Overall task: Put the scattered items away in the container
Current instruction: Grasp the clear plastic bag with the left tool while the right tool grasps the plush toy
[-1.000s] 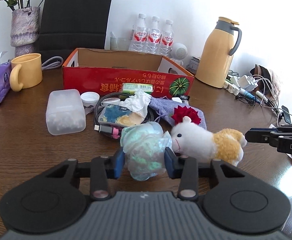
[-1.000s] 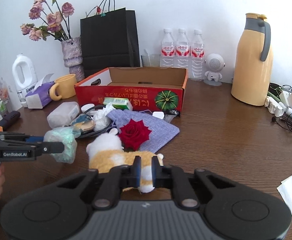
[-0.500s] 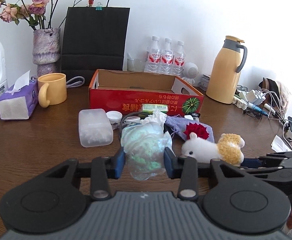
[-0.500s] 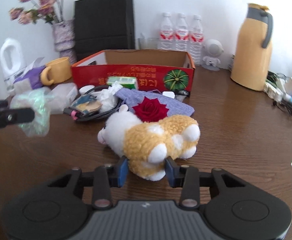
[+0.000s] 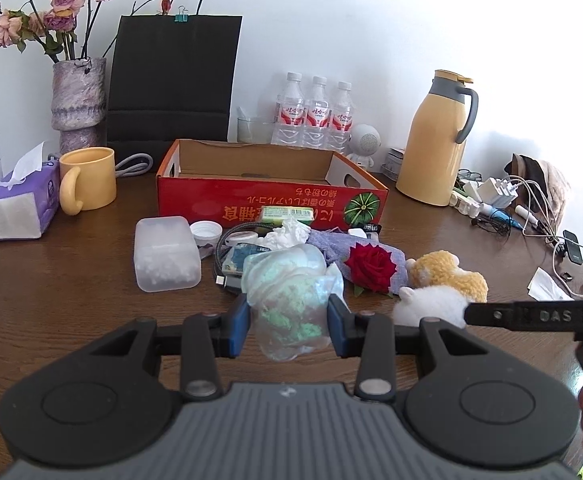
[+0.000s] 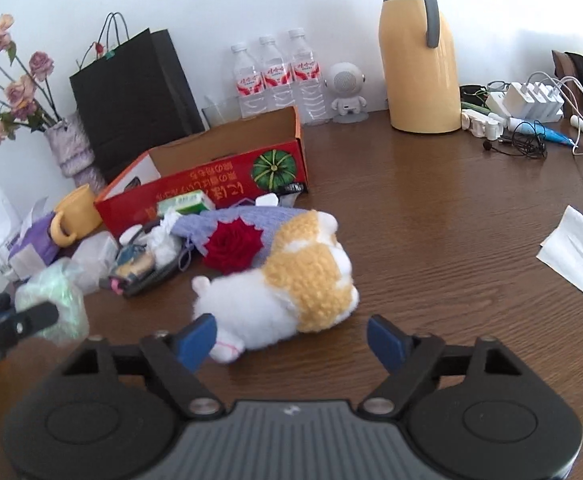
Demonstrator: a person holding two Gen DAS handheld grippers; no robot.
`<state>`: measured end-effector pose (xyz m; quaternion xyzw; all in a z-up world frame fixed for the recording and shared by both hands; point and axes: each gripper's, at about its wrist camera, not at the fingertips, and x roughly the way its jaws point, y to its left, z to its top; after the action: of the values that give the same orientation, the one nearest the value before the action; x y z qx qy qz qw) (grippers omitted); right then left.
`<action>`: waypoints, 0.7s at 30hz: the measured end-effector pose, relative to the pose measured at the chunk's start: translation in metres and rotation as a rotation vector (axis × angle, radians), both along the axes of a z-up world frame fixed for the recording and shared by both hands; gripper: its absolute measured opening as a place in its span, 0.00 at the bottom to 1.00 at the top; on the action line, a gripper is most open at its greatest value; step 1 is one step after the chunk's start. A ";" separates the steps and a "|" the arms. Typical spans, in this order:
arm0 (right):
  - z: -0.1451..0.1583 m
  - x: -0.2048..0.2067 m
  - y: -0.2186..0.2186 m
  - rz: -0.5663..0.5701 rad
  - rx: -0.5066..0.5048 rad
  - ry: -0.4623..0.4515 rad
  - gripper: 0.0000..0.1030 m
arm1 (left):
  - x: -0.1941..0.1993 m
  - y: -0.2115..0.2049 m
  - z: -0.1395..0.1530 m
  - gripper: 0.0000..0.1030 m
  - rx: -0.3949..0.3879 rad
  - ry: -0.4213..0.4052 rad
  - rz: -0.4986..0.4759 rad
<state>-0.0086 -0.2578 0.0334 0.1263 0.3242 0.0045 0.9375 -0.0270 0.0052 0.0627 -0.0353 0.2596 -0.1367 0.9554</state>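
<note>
My left gripper [image 5: 287, 320] is shut on a crumpled clear plastic bag [image 5: 291, 280] with green bits inside, held above the table in front of the pile. The red cardboard box [image 5: 271, 196] stands open behind the pile. In the right wrist view, my right gripper [image 6: 291, 340] has its jaws opening wide. A white and yellow plush toy [image 6: 291, 280] lies on the table just ahead of them, its near end between the blue pads, which do not press on it. The box [image 6: 211, 184] is at the back left there.
The pile holds a red rose [image 5: 371, 266] on a purple knitted pouch [image 6: 243, 216], a tissue, a cable and a translucent tub [image 5: 165, 254]. Around stand a yellow mug [image 5: 89, 178], a tissue pack, a vase, a black bag, water bottles, a yellow jug [image 5: 435, 140], chargers and white paper [image 6: 579, 252].
The right jaws have spread from nearly shut to wide, the wrist has rolled, and the plush toy now lies free. The left gripper has risen a little with the bag.
</note>
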 end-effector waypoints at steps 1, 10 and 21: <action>-0.003 0.008 0.009 -0.025 -0.026 0.012 0.85 | 0.000 0.000 -0.001 0.39 -0.003 -0.001 -0.003; -0.009 0.037 0.021 -0.057 -0.259 0.009 0.90 | 0.003 0.011 -0.011 0.40 -0.016 0.022 -0.010; -0.018 0.057 0.015 -0.192 -0.216 0.034 0.92 | 0.010 0.000 -0.011 0.41 -0.011 0.008 -0.061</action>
<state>0.0485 -0.2427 0.0156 0.0553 0.3252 -0.1223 0.9361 -0.0167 0.0057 0.0516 -0.0329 0.2637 -0.1671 0.9495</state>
